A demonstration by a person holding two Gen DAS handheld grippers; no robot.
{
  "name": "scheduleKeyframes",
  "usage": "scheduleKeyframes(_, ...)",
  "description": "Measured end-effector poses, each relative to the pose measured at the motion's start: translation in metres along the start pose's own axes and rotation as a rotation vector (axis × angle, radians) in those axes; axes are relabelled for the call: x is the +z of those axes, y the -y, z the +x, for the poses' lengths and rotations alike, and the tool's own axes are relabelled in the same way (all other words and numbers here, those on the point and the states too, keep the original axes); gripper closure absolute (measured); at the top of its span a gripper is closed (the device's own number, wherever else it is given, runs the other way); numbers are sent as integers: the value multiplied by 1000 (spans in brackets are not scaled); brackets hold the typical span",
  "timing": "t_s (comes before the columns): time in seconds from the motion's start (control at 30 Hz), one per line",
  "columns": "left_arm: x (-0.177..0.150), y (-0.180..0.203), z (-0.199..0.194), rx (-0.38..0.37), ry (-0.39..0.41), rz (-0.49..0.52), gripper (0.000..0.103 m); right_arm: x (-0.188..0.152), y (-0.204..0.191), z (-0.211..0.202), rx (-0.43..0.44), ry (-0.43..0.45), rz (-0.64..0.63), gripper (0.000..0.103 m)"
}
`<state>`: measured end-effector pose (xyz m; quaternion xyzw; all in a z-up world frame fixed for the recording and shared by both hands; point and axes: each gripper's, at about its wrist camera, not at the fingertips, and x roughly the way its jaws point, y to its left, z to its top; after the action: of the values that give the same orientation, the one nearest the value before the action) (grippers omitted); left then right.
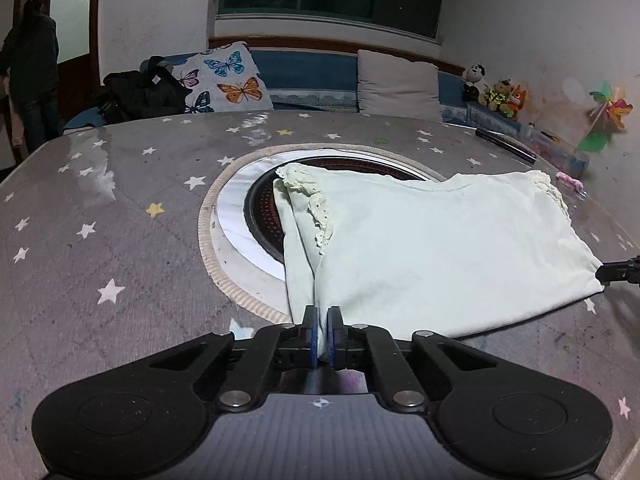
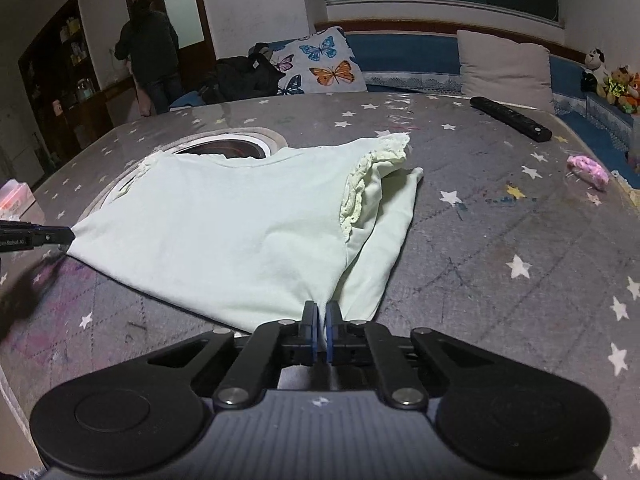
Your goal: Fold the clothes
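i am pinching the near hem of the pale green top with both tools: my left hand-held gripper is clamping its left corner, my right hand-held gripper its right corner. the top is lying spread across the star-patterned surface, partly covering the round inset.

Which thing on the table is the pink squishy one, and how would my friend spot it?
Start at the big grey star-patterned table and go to its right side, past the pale green top. Beyond the long black remote control, near the edge, lies the small pink lump. It is the only pink, crumpled thing there.
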<state>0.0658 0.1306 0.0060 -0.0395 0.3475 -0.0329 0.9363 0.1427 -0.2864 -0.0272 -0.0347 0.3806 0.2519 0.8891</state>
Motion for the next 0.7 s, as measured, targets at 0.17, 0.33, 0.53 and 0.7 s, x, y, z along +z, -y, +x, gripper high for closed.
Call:
scheduleKeyframes(0.17,-11,10,-21,-32,-12,28,99,-7,-3,-17,-10,-24,-29,100)
scheduleKeyframes(0.33,-27,24,-45,-84,-43,51,99,-26,-9,-52,-17,-67,-42,100)
scheduleKeyframes(0.53,-31,33,-62,-106,-41,66,96,-43,-7,-85,-54,-91,-18,93)
scheduleKeyframes(0.7,-9,41,-59,-102,25,64,80,-24,-5,-94,-66,38,-3,93)
